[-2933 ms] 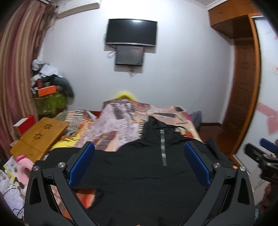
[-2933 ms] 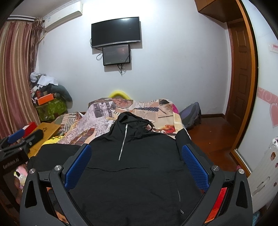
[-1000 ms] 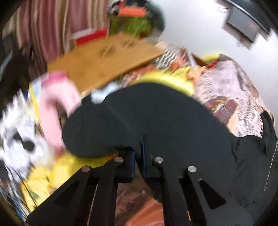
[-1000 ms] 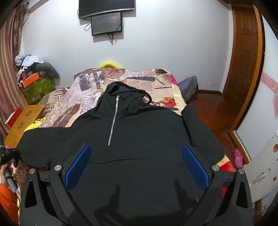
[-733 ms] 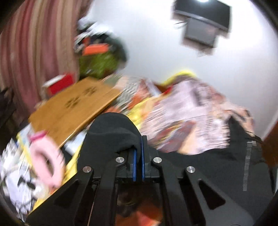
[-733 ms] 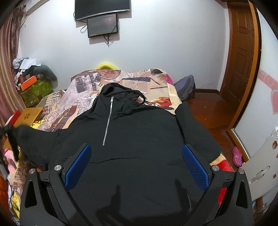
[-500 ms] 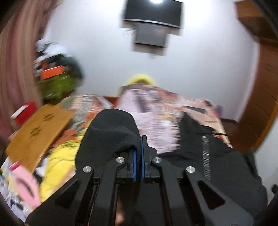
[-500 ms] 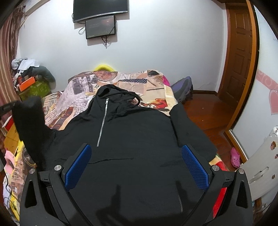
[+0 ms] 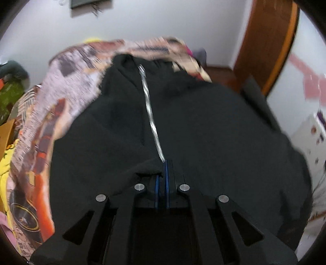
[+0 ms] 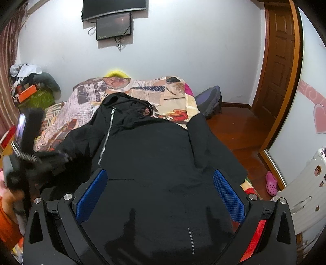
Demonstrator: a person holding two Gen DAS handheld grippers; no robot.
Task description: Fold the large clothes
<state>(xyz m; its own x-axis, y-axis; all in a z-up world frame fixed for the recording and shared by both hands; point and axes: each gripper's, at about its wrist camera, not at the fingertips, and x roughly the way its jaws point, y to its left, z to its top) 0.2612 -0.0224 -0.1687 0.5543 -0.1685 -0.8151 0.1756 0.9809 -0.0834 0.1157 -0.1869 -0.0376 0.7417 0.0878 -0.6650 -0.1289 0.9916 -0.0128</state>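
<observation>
A black zip hoodie (image 10: 154, 155) lies face up on the bed, hood toward the wall, and it also shows in the left wrist view (image 9: 203, 126). My left gripper (image 9: 162, 173) is shut on the hoodie's left sleeve (image 9: 140, 169) and holds it over the chest, near the lower end of the silver zipper (image 9: 151, 120). In the right wrist view the left gripper (image 10: 40, 161) shows blurred at the left. My right gripper (image 10: 161, 193) is open and empty above the hoodie's lower front. The right sleeve (image 10: 212, 148) lies along the bed's right edge.
The bed has a newspaper-print cover (image 10: 142, 89). A wooden lap table (image 9: 6, 134) and clutter sit at the left. A backpack (image 10: 209, 102) lies on the wooden floor (image 10: 240, 126) at the right, near a door (image 10: 283, 61). A TV (image 10: 114, 8) hangs on the wall.
My left gripper shut on the left sleeve, lifted it and swung it right, over the hoodie's chest. My right gripper stayed open and moved slightly.
</observation>
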